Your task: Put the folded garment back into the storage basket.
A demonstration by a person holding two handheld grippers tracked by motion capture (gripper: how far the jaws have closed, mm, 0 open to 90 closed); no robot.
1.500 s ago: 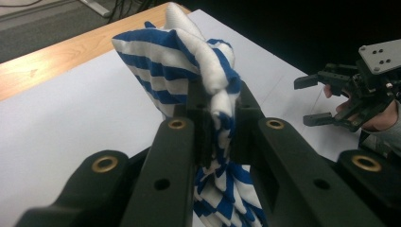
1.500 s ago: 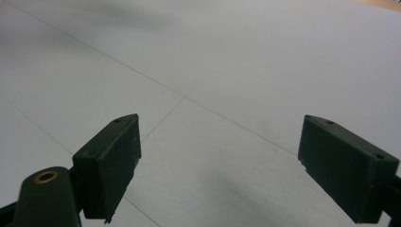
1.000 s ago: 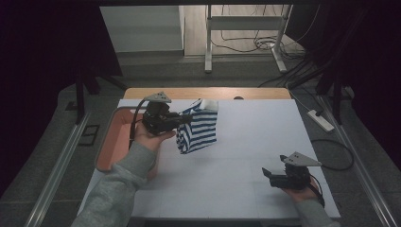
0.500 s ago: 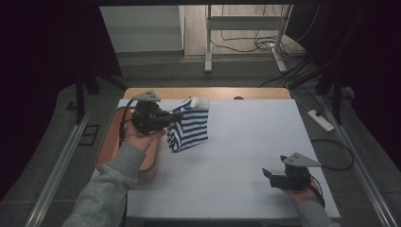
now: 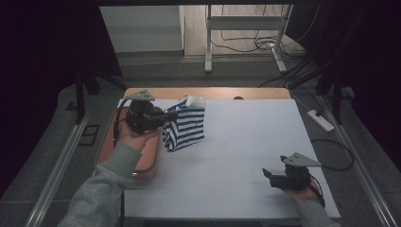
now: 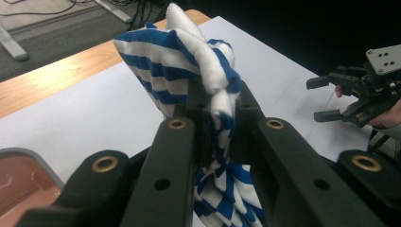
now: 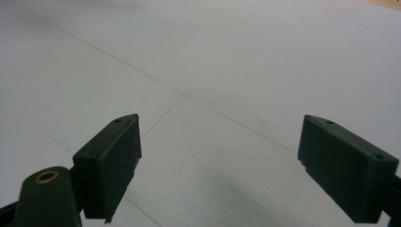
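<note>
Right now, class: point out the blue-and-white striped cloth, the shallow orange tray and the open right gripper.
blue-and-white striped cloth (image 5: 185, 130), high view, hanging middle.
shallow orange tray (image 5: 150, 156), high view, right rim.
right gripper (image 5: 267, 177), high view, between fingertips.

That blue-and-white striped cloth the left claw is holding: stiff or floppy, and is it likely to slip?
Probably floppy: the striped cloth bunches and drapes below the left claw. It looks light, hanging from one pinch point above the table. Slipping seems unlikely, since a thick fold is clamped between the jaws.
</note>
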